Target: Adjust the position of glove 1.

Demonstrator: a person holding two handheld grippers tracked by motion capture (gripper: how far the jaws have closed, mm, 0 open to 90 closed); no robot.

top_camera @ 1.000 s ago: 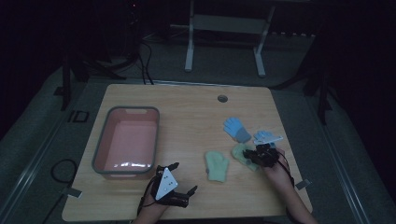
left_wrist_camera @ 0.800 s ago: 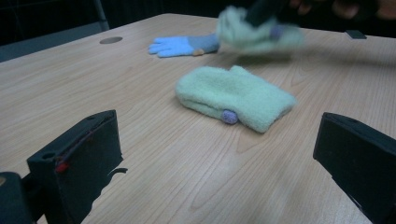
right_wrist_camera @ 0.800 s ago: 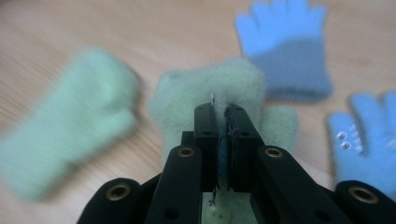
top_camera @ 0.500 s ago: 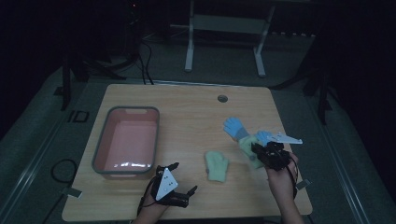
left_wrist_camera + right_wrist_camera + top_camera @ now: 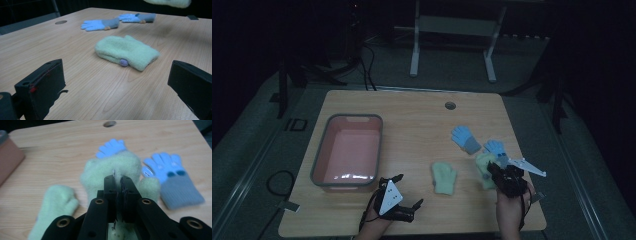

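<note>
Right tongs (image 5: 119, 180) clamped on green mitten (image 5: 112, 168), now lifted off tabletop (image 5: 412, 115) at lower right versus 1 second ago. Second green mitten (image 5: 444, 177) lies centre. Left tongs (image 5: 404, 200) wide open, empty, unmoved. Pink bin (image 5: 347, 152) probably next.

Green mittens (image 5: 112, 170) – fuzzy fleece; blue gloves (image 5: 172, 173) – smooth knit; table (image 5: 75, 82) – matt wood grain; bin (image 5: 347, 150) – glossy plastic.

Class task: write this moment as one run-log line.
right hand-held gripper: shut on green mitten, lifted | left hand-held gripper: open, resting | second mitten: on table | bin: empty
</note>
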